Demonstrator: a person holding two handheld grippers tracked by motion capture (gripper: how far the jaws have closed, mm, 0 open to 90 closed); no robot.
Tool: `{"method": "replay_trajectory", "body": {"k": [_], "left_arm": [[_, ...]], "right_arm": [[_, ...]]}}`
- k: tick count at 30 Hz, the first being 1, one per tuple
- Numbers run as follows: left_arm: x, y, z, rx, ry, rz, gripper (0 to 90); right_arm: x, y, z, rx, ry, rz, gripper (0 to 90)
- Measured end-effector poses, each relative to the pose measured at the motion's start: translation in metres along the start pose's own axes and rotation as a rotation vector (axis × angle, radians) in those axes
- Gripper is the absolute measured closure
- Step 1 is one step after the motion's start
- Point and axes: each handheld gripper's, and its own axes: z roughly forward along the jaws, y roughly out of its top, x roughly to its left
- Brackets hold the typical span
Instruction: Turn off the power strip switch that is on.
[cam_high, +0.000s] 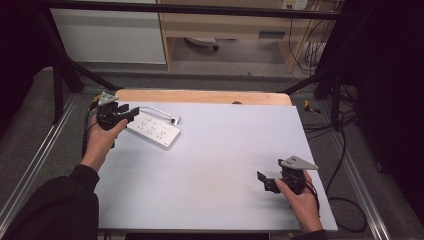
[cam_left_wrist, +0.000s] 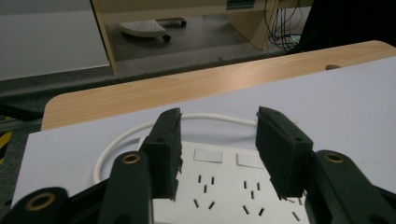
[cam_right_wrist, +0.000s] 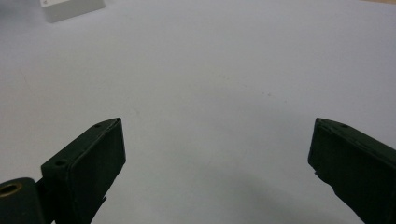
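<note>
A white power strip (cam_high: 155, 130) lies at the far left of the pale table sheet (cam_high: 220, 170), its white cable (cam_high: 161, 111) curling off toward the right. My left gripper (cam_high: 131, 114) is at the strip's left end. In the left gripper view the strip (cam_left_wrist: 224, 186) sits between the jaws of that gripper (cam_left_wrist: 219, 116), and both pads meet its long sides near the cable (cam_left_wrist: 116, 142) end. My right gripper (cam_high: 265, 181) rests low at the near right, wide open (cam_right_wrist: 217, 126) over bare sheet. A corner of the strip (cam_right_wrist: 70, 9) shows far off.
The bare wooden table edge (cam_high: 200, 96) runs along the far side beyond the sheet. A black metal frame (cam_high: 60, 85) stands around the table. Cables (cam_high: 345, 160) lie on the floor at the right, and a wooden shelf unit (cam_high: 225, 30) stands behind.
</note>
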Motion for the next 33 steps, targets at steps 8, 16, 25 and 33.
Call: {"method": "replay_trajectory", "body": {"k": [8, 16, 25, 33], "left_arm": [[0.006, 0.0, 0.002, 0.017, 0.041, -0.012, 58.5], [0.008, 0.002, 0.006, 0.026, 0.056, -0.012, 66.8], [0.011, 0.001, 0.014, 0.044, 0.045, -0.013, 76.0], [0.016, 0.0, 0.018, 0.051, 0.041, -0.027, 82.7]], "right_arm": [[0.0, 0.0, -0.001, -0.001, -0.001, -0.006, 4.4], [0.0, 0.0, -0.001, -0.003, 0.002, -0.008, 4.4], [-0.001, 0.0, -0.001, -0.005, 0.003, -0.002, 4.4], [-0.001, 0.0, -0.002, -0.007, 0.004, -0.001, 4.4]]}}
